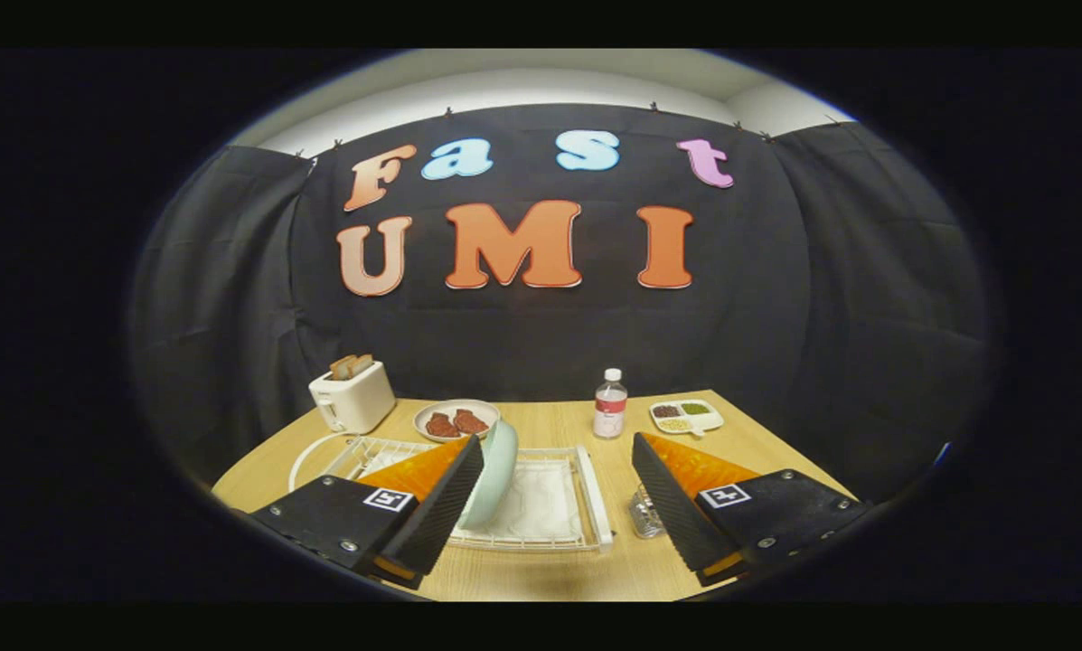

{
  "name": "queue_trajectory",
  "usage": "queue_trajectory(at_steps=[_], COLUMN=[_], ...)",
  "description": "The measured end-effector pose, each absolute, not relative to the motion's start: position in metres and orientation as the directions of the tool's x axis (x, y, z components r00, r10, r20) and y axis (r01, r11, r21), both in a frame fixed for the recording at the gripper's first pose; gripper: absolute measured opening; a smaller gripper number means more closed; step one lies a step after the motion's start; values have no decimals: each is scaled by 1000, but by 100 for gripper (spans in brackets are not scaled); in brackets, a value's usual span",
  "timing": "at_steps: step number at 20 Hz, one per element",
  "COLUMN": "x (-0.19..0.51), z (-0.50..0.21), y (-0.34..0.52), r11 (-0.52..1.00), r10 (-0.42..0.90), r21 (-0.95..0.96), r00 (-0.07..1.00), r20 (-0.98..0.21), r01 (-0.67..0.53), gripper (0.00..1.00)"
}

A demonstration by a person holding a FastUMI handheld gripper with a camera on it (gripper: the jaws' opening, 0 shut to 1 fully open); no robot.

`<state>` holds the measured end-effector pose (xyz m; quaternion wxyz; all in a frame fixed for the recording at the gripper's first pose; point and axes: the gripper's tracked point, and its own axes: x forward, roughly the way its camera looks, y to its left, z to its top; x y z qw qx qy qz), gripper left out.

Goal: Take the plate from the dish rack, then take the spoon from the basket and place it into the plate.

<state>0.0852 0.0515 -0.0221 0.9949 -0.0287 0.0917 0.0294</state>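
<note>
Pale green round plate (495, 470), one in number, stands on edge in a white wire dish rack (559, 506) low in the centre of the frame, leaning just beside the inner face of the left finger. One gripper (559, 506) reaches forward from the bottom of the frame with its two fingers spread wide apart, open and holding nothing; the plate and much of the rack lie between them. One light wooden table (550, 420) carries everything. Beside the right finger, low and right of centre, sits a small shiny metal basket (645, 517), partly hidden by that finger, so its contents cannot be made out. At the far left of the table stands one white toaster (352, 398) with two slices of toast (351, 365) poking from its top. Just right of the toaster, beyond the rack, rests one shallow round dish (457, 420) holding two reddish-brown pieces of food. Right of centre, at the back of the table, stands one clear plastic bottle (609, 404) with a white cap. Further right lies one white divided tray (685, 416) with three small compartments, each filled with something different: dark, green and pale. A white cord (310, 452) curves along the table beside the left end of the rack.
</note>
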Motion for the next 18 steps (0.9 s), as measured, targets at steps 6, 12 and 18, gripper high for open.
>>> queue_trajectory(at_steps=[6, 12, 18], x=[122, 158, 169], z=[-65, -116, -168], y=[80, 90, 106], r11=[995, 998, 990], r10=[83, 59, 61], r21=[-16, 61, 134], r00=[932, 851, 736], r20=[-353, -522, -674], r01=[-94, -31, 40], gripper=[99, 98, 72])
